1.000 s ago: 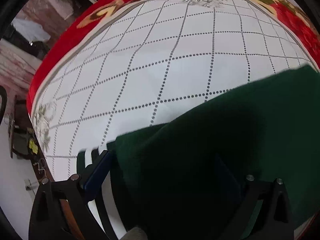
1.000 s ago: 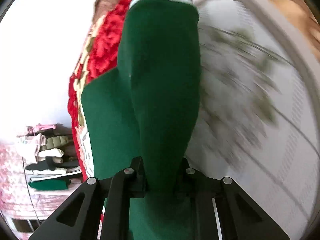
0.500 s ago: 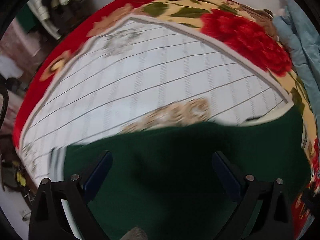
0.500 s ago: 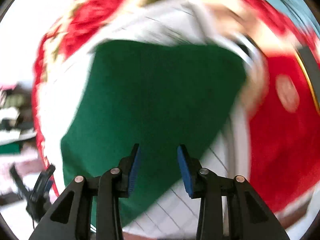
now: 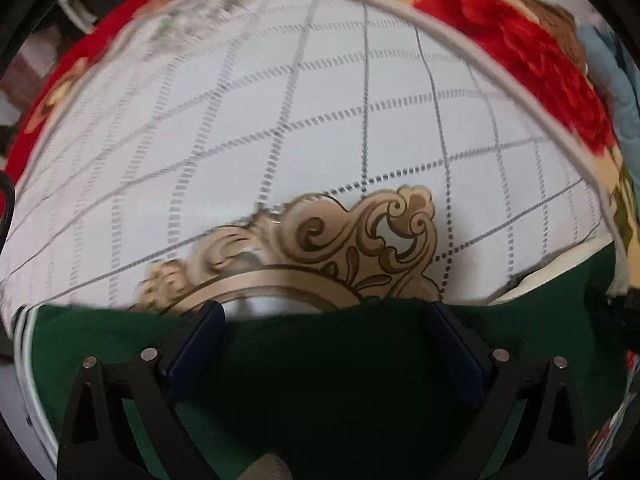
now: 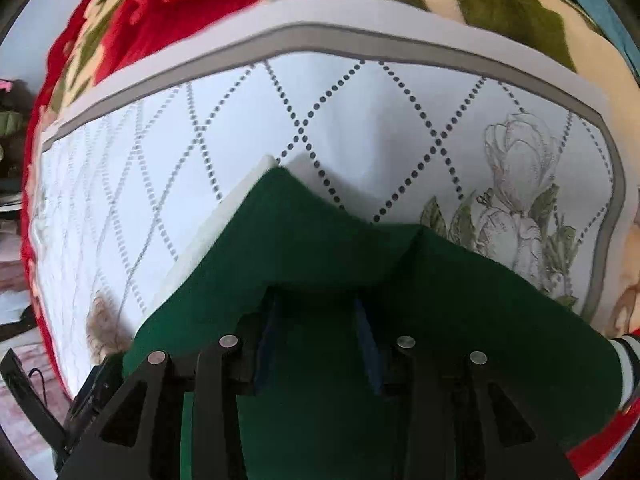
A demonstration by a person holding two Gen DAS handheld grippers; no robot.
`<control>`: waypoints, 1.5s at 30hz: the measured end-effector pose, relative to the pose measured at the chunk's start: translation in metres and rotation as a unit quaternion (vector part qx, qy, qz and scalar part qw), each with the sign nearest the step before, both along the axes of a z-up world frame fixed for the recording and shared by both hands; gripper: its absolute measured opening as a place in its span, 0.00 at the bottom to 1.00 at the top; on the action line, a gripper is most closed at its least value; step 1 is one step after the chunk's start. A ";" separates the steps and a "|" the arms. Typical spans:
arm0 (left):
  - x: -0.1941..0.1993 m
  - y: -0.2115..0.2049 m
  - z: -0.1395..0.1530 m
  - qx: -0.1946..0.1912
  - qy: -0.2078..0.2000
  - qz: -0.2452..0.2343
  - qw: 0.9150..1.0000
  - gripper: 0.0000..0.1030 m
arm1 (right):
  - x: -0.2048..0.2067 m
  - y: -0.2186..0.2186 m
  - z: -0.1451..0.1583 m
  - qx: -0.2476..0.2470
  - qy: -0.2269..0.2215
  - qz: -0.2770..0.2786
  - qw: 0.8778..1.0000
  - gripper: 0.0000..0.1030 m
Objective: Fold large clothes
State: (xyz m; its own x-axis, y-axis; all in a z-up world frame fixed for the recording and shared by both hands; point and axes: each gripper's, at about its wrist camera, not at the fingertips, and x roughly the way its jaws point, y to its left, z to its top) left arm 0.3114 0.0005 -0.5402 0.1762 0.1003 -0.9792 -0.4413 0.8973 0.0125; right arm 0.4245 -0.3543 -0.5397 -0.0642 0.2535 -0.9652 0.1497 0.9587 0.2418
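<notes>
A dark green garment (image 5: pixel 320 380) with white-striped cuffs lies on a white quilted bedspread (image 5: pixel 320 120). In the left wrist view my left gripper (image 5: pixel 324 320) stands wide open over the garment's far edge, with green cloth between and under the fingers. In the right wrist view my right gripper (image 6: pixel 316 312) is partly open; its jaws straddle a raised fold of the garment (image 6: pixel 320 256), whose cream lining (image 6: pixel 224 216) shows at the left edge. A striped cuff (image 6: pixel 628 360) shows at the far right.
The bedspread (image 6: pixel 360 120) lies on a red floral blanket (image 5: pixel 520 52). A tan scroll motif (image 5: pixel 340 248) sits just beyond the garment's edge. Light blue cloth (image 5: pixel 624 92) lies at the right. Stacked clothes (image 6: pixel 8 120) stand off the bed's left side.
Both grippers swung across the bed. The right gripper let go of the green sleeve it gripped a second ago and now sits low over a fold. The left stayed open.
</notes>
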 end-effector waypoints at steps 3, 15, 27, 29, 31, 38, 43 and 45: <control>-0.017 -0.002 0.042 0.016 -0.027 0.015 0.999 1.00 | -0.021 -0.029 0.036 0.050 -0.028 -0.051 0.997 0.40; -0.060 -0.057 0.016 0.036 0.025 -0.011 0.999 1.00 | -0.142 -0.192 -0.024 0.099 0.009 -0.297 0.950 0.00; -0.061 -0.087 -0.007 -0.001 0.013 -0.028 1.000 1.00 | -0.175 -0.181 -0.038 0.233 -0.013 -0.254 0.939 0.78; -0.061 -0.086 -0.008 -0.004 0.008 -0.029 1.000 1.00 | -0.169 -0.169 -0.056 0.284 -0.031 -0.254 0.924 0.77; -0.061 -0.087 -0.008 0.000 0.004 -0.038 0.999 1.00 | -0.159 -0.158 -0.062 0.315 -0.057 -0.242 0.916 0.77; -0.058 -0.083 -0.012 -0.004 -0.011 -0.043 0.999 1.00 | -0.127 -0.131 -0.083 0.410 -0.088 -0.242 0.875 0.80; -0.046 -0.087 -0.011 0.000 -0.037 -0.060 0.998 1.00 | -0.110 -0.117 -0.061 0.461 -0.130 -0.241 0.844 0.22; -0.037 -0.089 -0.012 0.005 -0.044 -0.079 0.996 1.00 | -0.105 -0.112 -0.041 0.481 -0.153 -0.219 0.835 0.22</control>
